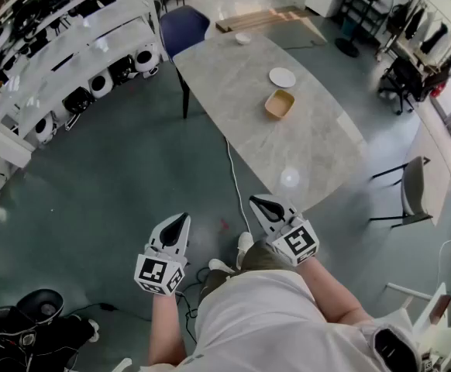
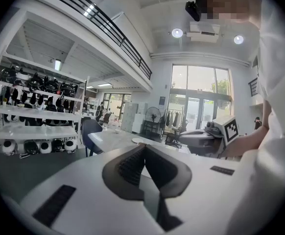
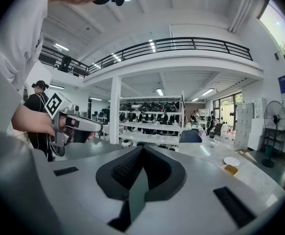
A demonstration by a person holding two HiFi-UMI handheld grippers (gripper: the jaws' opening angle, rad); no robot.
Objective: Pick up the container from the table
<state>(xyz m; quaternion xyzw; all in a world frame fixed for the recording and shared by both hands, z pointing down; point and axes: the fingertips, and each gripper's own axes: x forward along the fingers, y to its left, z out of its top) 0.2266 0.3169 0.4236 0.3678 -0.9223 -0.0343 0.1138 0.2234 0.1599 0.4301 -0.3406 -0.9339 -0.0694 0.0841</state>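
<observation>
A tan square container (image 1: pixel 280 104) sits on the long grey table (image 1: pixel 318 146), well ahead of me; it also appears small at the right of the right gripper view as the container (image 3: pixel 229 169). My left gripper (image 1: pixel 180 218) and right gripper (image 1: pixel 261 201) are held side by side above the floor, short of the table's near end, far from the container. Both are shut with nothing between their jaws. The left gripper (image 2: pixel 143 147) points toward the table; the right gripper (image 3: pixel 141 148) points toward the shelves.
A white plate (image 1: pixel 282 77) lies just beyond the container, a small white bowl (image 1: pixel 243 38) at the table's far end. A blue chair (image 1: pixel 182 28) stands at the far left corner, another chair (image 1: pixel 413 188) at the right. Shelving (image 1: pixel 70 60) lines the left. A cable (image 1: pixel 235 180) runs across the floor.
</observation>
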